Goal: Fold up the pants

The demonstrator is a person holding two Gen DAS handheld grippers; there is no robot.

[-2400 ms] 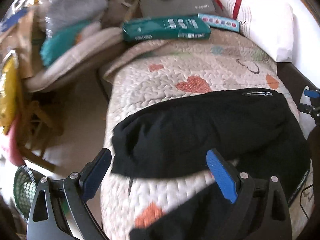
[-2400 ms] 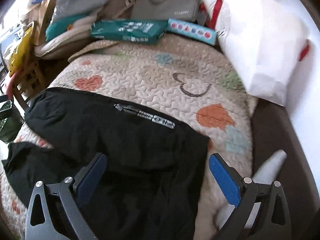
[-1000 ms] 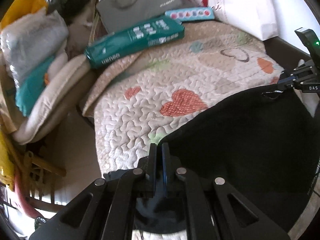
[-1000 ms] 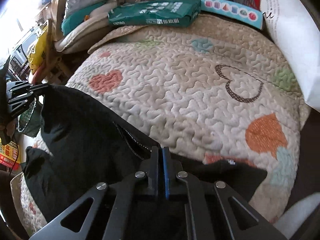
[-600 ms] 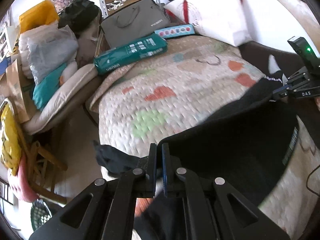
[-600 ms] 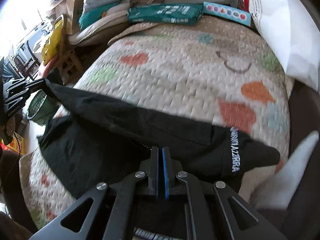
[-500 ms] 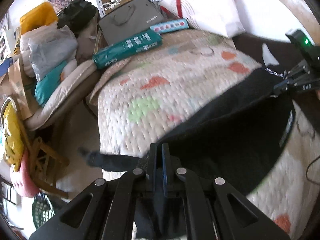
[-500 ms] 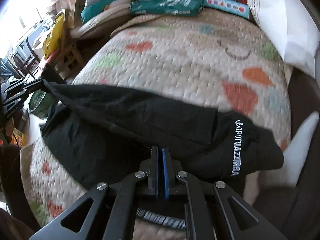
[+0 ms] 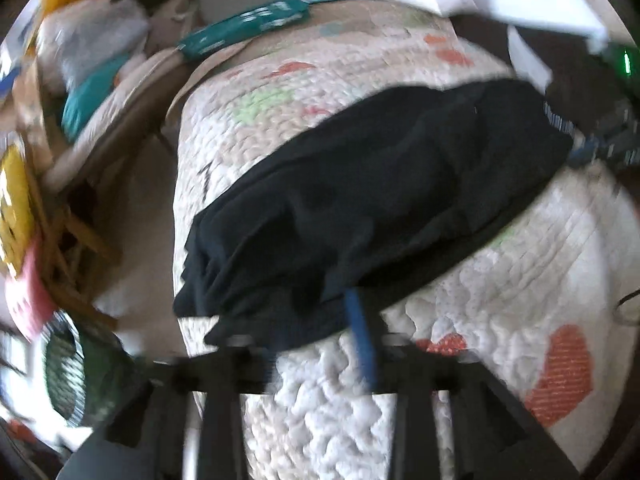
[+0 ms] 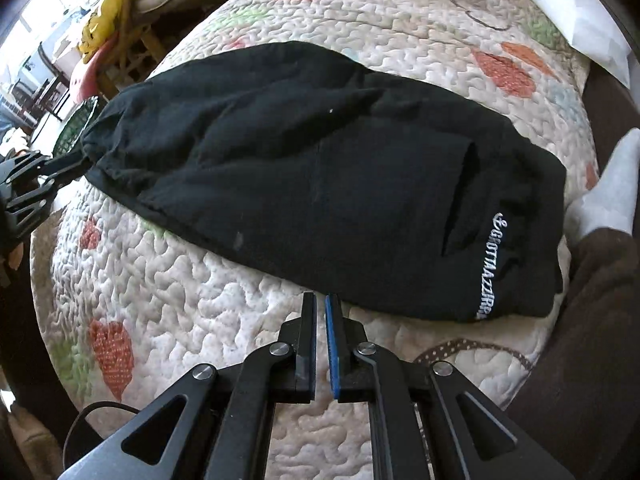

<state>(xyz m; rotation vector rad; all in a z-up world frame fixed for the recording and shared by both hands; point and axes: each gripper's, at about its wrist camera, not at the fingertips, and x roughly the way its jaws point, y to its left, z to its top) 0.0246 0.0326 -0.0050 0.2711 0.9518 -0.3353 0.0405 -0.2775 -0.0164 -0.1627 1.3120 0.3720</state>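
Note:
The black pants (image 10: pixel 320 168) lie folded in a long band across the quilted bed (image 10: pixel 168 296), white lettering near their right end. In the right wrist view my right gripper (image 10: pixel 320 304) sits just in front of the pants' near edge, its jaws a narrow slit apart with no cloth between them. In the blurred left wrist view the pants (image 9: pixel 360 200) lie ahead of my left gripper (image 9: pixel 316 300), whose fingers are parted with the left end of the cloth at them. The left gripper (image 10: pixel 60 168) also shows at the pants' left end.
A white pillow (image 10: pixel 572 4) lies at the bed's far right. A teal package (image 9: pixel 244 28) and a grey bag sit at the head of the bed. Piled bedding, a wooden chair (image 9: pixel 68 240) and a green basket (image 9: pixel 64 368) stand left of the bed. A cable lies near the front edge.
Both grippers carried the pants' edge toward the near side and laid it down. The right jaws have let go of the cloth and the left fingers have parted.

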